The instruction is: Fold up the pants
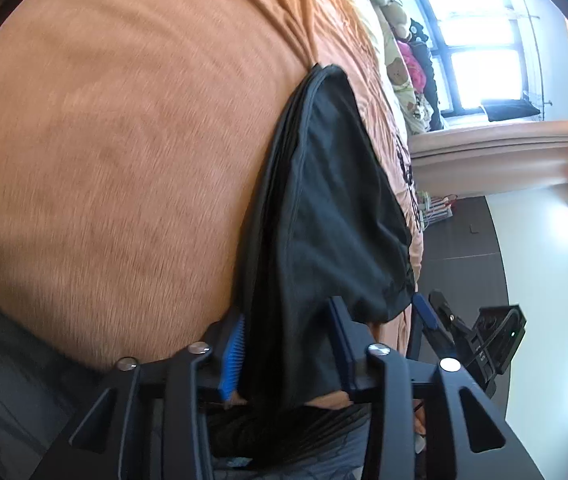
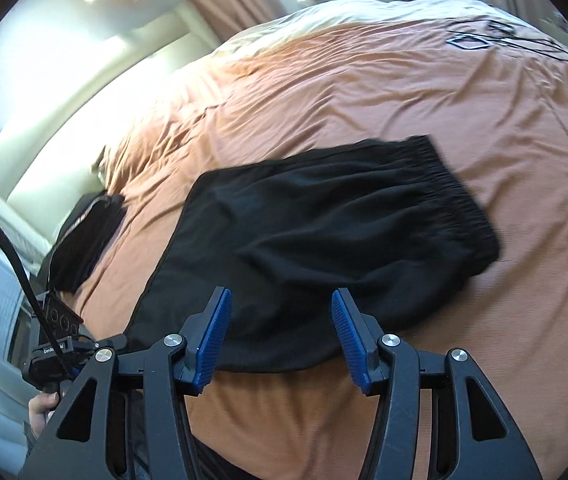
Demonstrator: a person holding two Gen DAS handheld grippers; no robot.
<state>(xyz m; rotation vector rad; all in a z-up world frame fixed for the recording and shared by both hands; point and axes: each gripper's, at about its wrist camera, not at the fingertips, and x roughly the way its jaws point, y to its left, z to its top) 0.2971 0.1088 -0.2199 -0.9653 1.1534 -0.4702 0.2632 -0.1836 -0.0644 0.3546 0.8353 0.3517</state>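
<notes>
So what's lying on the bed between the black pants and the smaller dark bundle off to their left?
Nothing: the right wrist view shows only bare orange bedspread between the black pants and the dark bundle.
</notes>
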